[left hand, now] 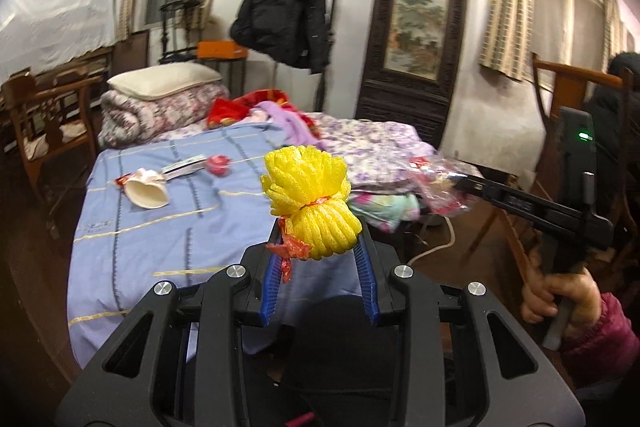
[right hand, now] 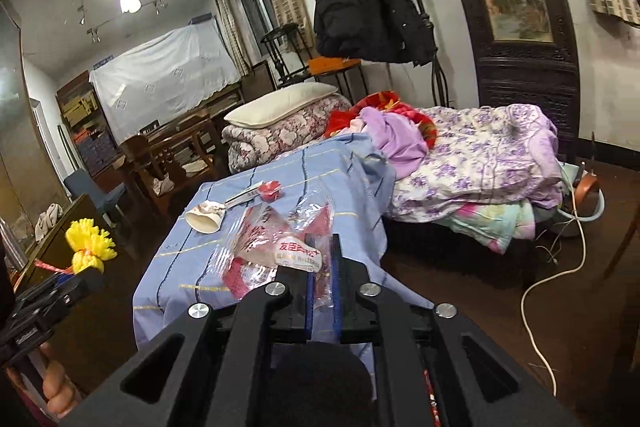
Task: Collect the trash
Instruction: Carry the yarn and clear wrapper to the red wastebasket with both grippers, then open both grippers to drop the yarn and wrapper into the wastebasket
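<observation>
On the bed (left hand: 168, 227) before me: cup (left hand: 146, 189), box (left hand: 185, 166) behind it; pillow (left hand: 160, 81) on quilt (left hand: 160, 111) beyond.

I count: one yellow foam net (left hand: 310, 205), one plastic wrapper (right hand: 276, 247), one paper cup (left hand: 147, 193), one red foam net (left hand: 219, 164), one pillow (left hand: 160, 83), one black jacket (left hand: 284, 11).

Pretty lived-in bedroom: bed (left hand: 160, 227) with a blue striped sheet, a cream pillow (left hand: 160, 83) on a folded floral quilt (left hand: 136, 115), and a purple flowered blanket (right hand: 480, 155) heaped beside it. Black puffer jacket (left hand: 284, 11) hangs from a rack, next to a dark carved panel (left hand: 416, 19). White cable (right hand: 536, 291) trails across the floor.
</observation>
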{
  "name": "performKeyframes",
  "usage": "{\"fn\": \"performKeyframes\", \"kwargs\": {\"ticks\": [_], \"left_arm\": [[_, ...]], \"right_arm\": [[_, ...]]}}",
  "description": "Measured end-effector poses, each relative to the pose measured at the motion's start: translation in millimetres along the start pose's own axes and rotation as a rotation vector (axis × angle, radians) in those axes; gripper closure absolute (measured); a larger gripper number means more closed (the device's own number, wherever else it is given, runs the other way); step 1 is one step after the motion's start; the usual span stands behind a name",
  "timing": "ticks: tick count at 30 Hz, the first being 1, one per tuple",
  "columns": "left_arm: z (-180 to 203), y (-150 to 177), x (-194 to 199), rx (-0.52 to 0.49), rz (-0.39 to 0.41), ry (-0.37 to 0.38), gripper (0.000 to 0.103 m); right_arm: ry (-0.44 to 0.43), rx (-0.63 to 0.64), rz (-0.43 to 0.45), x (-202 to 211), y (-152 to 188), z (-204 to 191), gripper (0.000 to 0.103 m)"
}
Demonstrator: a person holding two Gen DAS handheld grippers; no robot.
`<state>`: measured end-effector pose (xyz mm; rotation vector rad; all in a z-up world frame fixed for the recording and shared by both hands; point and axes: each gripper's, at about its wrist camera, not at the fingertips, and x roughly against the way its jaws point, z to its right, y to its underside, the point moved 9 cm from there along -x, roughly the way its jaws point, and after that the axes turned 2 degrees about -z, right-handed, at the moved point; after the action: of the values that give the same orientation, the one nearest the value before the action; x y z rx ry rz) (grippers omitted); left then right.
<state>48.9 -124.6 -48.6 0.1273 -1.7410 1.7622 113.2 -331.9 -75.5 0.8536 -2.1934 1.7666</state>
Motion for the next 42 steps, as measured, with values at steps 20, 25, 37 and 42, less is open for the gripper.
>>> {"fn": "performKeyframes", "kwargs": {"ticks": [20, 25, 37, 42], "left_arm": [[59.7, 38.0, -92.7, -0.086, -0.214, 0.095, 0.069], [59.5, 47.7, -124.3, -0.086, -0.271, 0.111, 0.069], [67.2, 73.5, -178.0, -0.078, -0.400, 0.145, 0.069], [76.9, 79.8, -189.7, -0.094, -0.434, 0.157, 0.069]], "right_arm": [[0.186, -0.241, -0.339, -67.4, 129.0, 165.9, 0.094], [0.218, -0.354, -0.479, -99.2, 189.6, 201.7, 0.093], [0.307, -0.517, -0.743, -143.0, 296.9, 242.2, 0.033], [0.280, -0.566, -0.686, -133.7, 283.0, 246.5, 0.032]]}}
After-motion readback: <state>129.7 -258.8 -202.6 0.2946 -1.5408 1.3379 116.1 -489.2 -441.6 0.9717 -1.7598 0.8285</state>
